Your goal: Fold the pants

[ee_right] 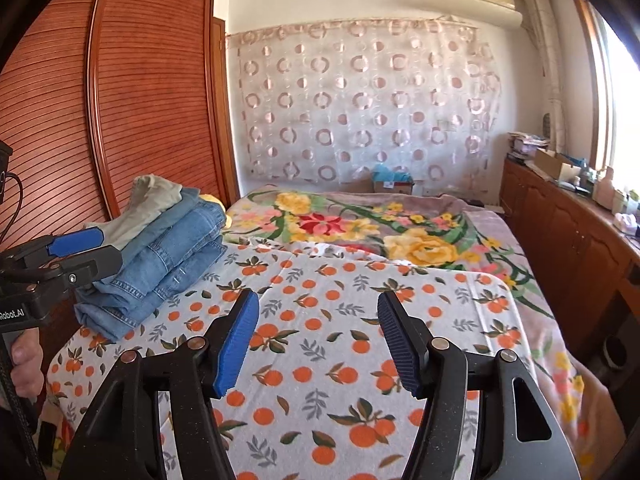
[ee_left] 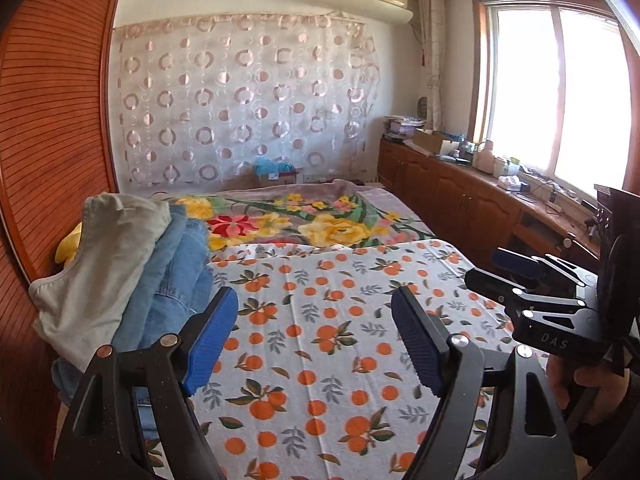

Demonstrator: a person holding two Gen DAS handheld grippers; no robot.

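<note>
A stack of folded pants lies at the left side of the bed: blue jeans (ee_right: pixel 160 264) with a grey-green pair (ee_right: pixel 148 200) on top. In the left wrist view the jeans (ee_left: pixel 176 280) and the grey pair (ee_left: pixel 108 264) are just left of my left gripper (ee_left: pixel 314 340), which is open and empty above the orange-print sheet (ee_left: pixel 320 360). My right gripper (ee_right: pixel 318 344) is open and empty over the same sheet (ee_right: pixel 320 380). Each gripper shows at the edge of the other's view: the right gripper (ee_left: pixel 520 268) and the left gripper (ee_right: pixel 84 248).
A floral blanket (ee_right: pixel 400 232) covers the far part of the bed. A wooden wardrobe (ee_right: pixel 120 100) stands close on the left. A low wooden cabinet (ee_right: pixel 560 232) with clutter runs along the right under the window. A yellow item (ee_left: pixel 68 244) lies behind the stack.
</note>
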